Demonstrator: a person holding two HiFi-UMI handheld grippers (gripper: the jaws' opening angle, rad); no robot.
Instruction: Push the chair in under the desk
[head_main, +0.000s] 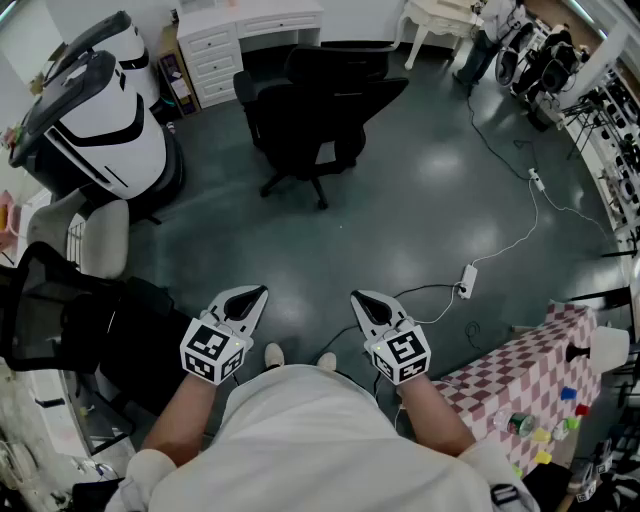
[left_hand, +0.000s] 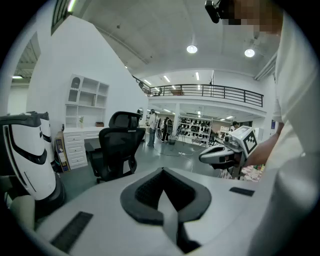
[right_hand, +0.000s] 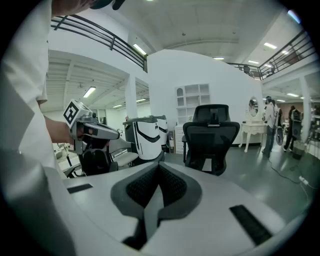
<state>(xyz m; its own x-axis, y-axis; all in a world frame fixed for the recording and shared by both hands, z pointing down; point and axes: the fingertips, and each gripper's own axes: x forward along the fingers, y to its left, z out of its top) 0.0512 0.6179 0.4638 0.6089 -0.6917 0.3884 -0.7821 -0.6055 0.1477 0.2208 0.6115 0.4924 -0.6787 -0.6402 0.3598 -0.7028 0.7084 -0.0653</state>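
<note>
**A:** How are the arms held?

**B:** Both forearms reach forward from the person's waist, elbows bent, roughly parallel. The left gripper (head_main: 256, 296) and the right gripper (head_main: 361, 299) sit side by side over the grey floor (head_main: 420, 190). They are apart from each other, and their noses point ahead and a little down.

**A:** And the jaws?

**B:** Closed on both. In each gripper view the dark pads meet along the centre line with nothing between them. Neither gripper touches anything.

**A:** Where's the chair?

**B:** The black office chair (head_main: 320, 110) stands on the far side of the floor, well apart from the grippers. Its mesh back and headrest face the person. The white desk (head_main: 270, 22) is just behind it against the far wall.

**A:** Is it tucked in?

**B:** Its wheeled base stands out on open floor. I can't tell from this angle whether the seat's front reaches under the desk edge.

**A:** Anything nearby?

**B:** A white-and-black machine (head_main: 100, 130) stands far left, and a checked table (head_main: 520, 370) near right.
</note>
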